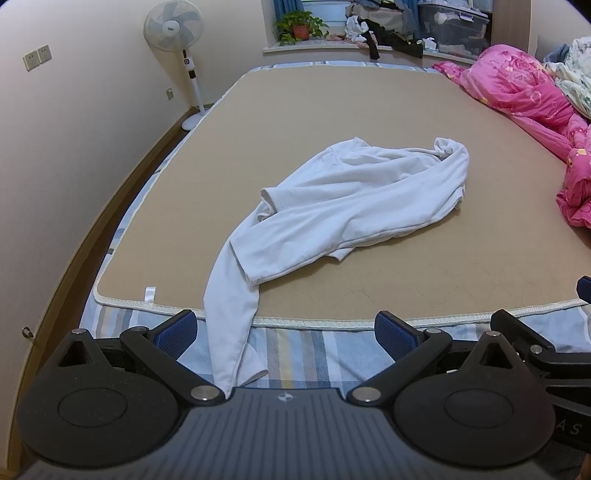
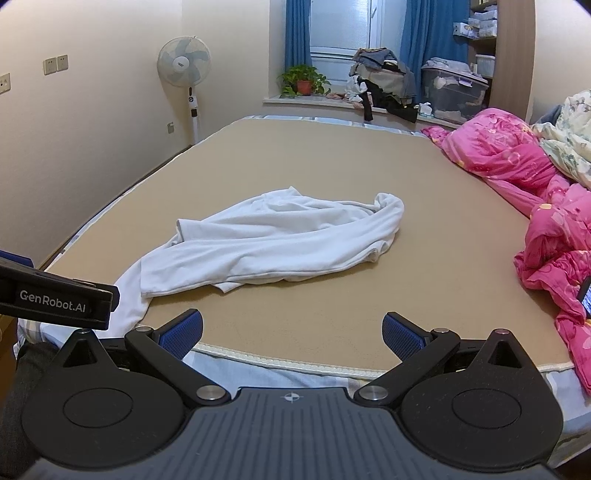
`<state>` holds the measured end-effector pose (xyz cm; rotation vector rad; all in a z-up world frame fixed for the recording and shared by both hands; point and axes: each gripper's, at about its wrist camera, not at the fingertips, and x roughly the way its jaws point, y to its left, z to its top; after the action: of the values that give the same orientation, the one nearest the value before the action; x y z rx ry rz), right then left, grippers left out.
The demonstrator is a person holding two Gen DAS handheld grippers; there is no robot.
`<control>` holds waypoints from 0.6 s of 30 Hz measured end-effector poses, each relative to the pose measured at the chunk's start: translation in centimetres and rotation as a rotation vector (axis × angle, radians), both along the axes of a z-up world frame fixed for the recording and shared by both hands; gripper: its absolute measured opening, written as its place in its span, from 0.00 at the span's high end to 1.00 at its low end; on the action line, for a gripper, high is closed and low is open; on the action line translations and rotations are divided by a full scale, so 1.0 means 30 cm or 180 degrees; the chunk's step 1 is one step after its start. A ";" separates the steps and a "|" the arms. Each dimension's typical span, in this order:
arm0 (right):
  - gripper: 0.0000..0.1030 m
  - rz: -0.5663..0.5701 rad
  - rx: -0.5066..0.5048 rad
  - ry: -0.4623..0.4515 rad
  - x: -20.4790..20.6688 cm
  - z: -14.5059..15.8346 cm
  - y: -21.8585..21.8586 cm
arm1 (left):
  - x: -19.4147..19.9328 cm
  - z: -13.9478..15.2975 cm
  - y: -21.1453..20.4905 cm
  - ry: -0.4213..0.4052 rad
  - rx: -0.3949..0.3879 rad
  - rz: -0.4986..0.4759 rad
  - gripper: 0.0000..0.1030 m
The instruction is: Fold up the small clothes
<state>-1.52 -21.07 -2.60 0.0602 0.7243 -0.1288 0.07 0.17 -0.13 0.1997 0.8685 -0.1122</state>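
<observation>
One white garment (image 1: 343, 199) lies crumpled mid-mat on my bed's tan mat (image 1: 406, 110), one sleeve trailing off the near edge onto the striped sheet (image 1: 299, 350). My left gripper (image 1: 284, 328) is spread wide, holding nothing; the sleeve passes beside its left finger. My right gripper (image 2: 291, 328) is spread too, empty, at the mat edge. One pink quilt (image 2: 517, 166), one fan (image 2: 183, 62), one potted plant (image 2: 303, 79).

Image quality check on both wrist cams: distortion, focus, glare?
Left wrist view: strong fisheye bending of the wall and beige bed mat, dark vignette corners, crumpled white garment sharp, soft even light, no glare. Right wrist view: same barrel distortion, garment in focus, bright window slightly washed out.
</observation>
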 end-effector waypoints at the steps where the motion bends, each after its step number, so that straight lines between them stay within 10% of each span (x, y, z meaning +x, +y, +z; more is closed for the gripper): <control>1: 0.01 -0.0002 0.0003 0.0010 0.001 -0.002 0.001 | 0.001 -0.002 -0.002 -0.0006 -0.0002 -0.0001 0.01; 18: 0.01 0.0018 0.0041 0.0171 0.057 -0.044 0.002 | 0.051 -0.036 0.014 0.0109 -0.0152 0.0056 0.01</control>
<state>0.19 -21.02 -3.93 0.0674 0.7790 -0.1206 1.58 0.58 -1.22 0.1457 0.9006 -0.1200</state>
